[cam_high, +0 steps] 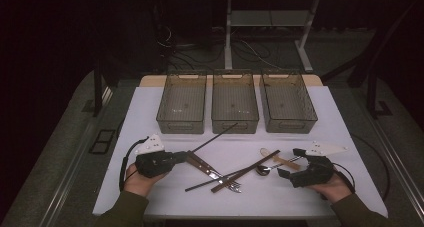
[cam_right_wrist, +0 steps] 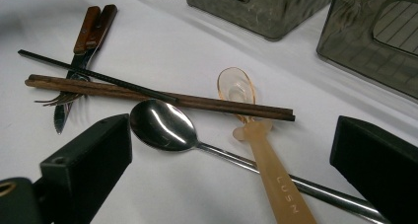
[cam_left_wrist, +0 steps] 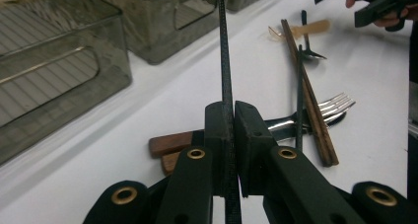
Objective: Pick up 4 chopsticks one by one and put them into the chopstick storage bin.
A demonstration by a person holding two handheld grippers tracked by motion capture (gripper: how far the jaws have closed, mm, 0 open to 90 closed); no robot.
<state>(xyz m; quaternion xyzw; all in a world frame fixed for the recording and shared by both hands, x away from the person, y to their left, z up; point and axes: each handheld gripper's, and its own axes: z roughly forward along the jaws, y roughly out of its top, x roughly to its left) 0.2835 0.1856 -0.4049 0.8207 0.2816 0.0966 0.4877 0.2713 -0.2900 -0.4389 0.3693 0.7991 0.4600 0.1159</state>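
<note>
On the lower left of the high view I have my left gripper [cam_high: 186, 156] clamped on a thin black chopstick [cam_high: 216, 137], which slants up and right toward the middle bin [cam_high: 235, 101]. In the left gripper view the jaws are pressed tight on that stick [cam_left_wrist: 225, 61], which runs straight up the centre of the frame.

Just right of that gripper, at lower centre of the high view, lie two wooden-handled pieces, a knife and a fork [cam_high: 212, 170], side by side. A second black chopstick [cam_high: 220, 179] and a pair of brown wooden chopsticks [cam_high: 246, 171] cross over them.

Further right sit a steel spoon [cam_high: 263, 169] and a translucent amber plastic spoon [cam_high: 280, 158], the brown chopsticks lying across the amber one's neck in the right gripper view [cam_right_wrist: 256, 135].

At lower right, my right gripper [cam_high: 291, 162] has its jaws wide apart with nothing between the pads; it sits just beside the steel spoon [cam_right_wrist: 162, 125].

Three smoky plastic bins line the top of the white table [cam_high: 330, 117].
</note>
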